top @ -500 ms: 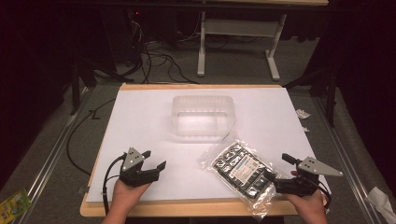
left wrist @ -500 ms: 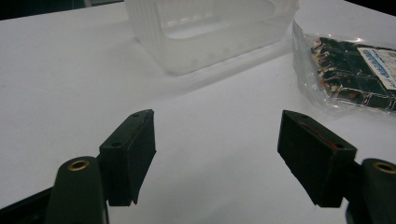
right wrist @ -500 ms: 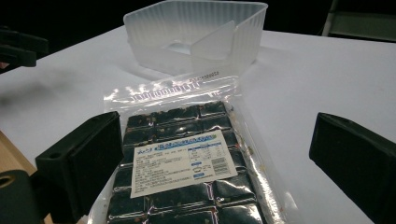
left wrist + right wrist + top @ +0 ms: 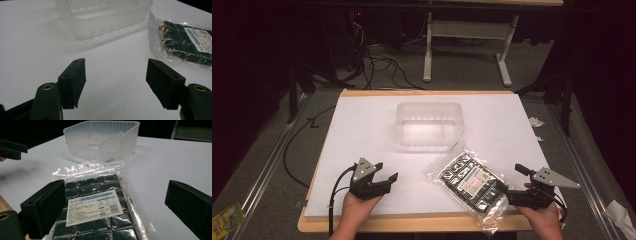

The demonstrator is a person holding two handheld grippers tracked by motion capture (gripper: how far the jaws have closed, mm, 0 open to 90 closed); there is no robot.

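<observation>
Item: sealed packet (image 4: 472, 181), flat on table (image 4: 362, 120) near clear tub (image 4: 429, 125); right gripper (image 4: 117, 220) agape astride it, left gripper (image 4: 116, 85) agape, empty. Risk: slick film slipping from pinch

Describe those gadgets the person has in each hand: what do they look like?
Each hand carries a black tool. The left tool and the right tool both wear a grey three-cornered plate on top. A black cable trails from the left one. Close up, the left tool's fingers are chunky black blocks with flat faces, on arms with small brass-coloured rivets. The forearms are bare, with no sleeves in sight.
</observation>
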